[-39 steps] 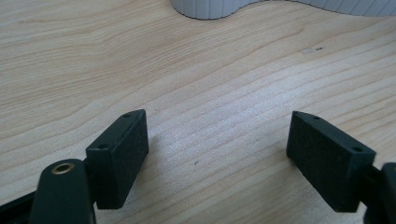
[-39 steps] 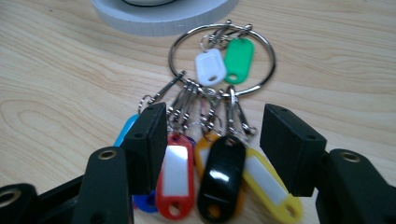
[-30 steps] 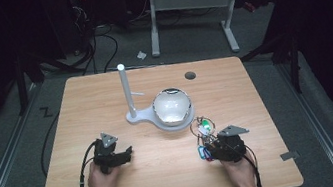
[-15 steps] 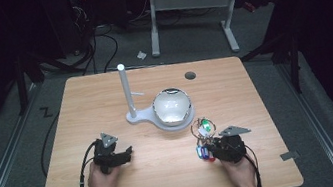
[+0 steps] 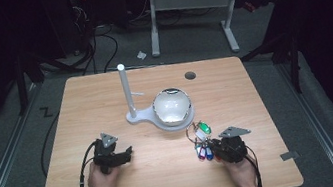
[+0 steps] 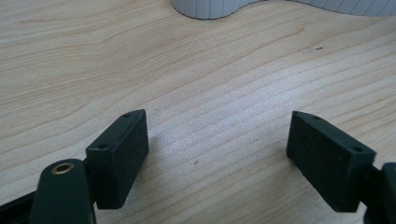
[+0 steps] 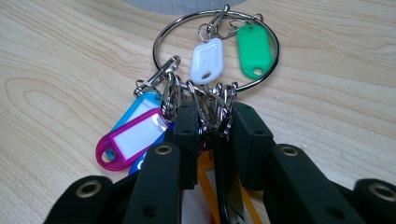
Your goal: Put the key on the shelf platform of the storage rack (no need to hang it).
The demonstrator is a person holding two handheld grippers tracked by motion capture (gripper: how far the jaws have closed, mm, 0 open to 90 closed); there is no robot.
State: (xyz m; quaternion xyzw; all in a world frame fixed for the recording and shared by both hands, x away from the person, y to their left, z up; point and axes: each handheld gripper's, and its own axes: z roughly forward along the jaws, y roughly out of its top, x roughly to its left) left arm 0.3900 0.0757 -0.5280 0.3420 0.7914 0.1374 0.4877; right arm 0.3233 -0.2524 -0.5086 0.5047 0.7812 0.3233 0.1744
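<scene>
Right gripper view: right gripper (image 7: pixel 212 126), jaws just closing, now clamped on a bunch of small split rings strung on the large key ring (image 7: pixel 217 49). The ring lies flat on the wooden table (image 7: pixel 70 56) just ahead of the jaw tips. Inside the ring's loop: 1 white tag (image 7: pixel 207 60), 1 green tag (image 7: pixel 253 50). Left of the jaws: 1 magenta tag (image 7: pixel 130 138) over a blue tag (image 7: pixel 140 109), the blue mostly covered. Between and under the jaws: 1 orange tag (image 7: pixel 208 179), largely hidden; any further tags there cannot be made out.

High view: right gripper (image 5: pixel 216 150) near the table's front edge, tags a small coloured cluster at its tips. Beyond them, a white stand (image 5: pixel 130 99) with upright post, its base carrying a round reflective bowl (image 5: pixel 172 106); contents unreadable.

Left gripper view: left gripper (image 6: pixel 217 154), jaws wide apart, nothing between them, bare wood beneath. The stand's ribbed white base (image 6: pixel 210 8) is cut off at the top edge.
</scene>
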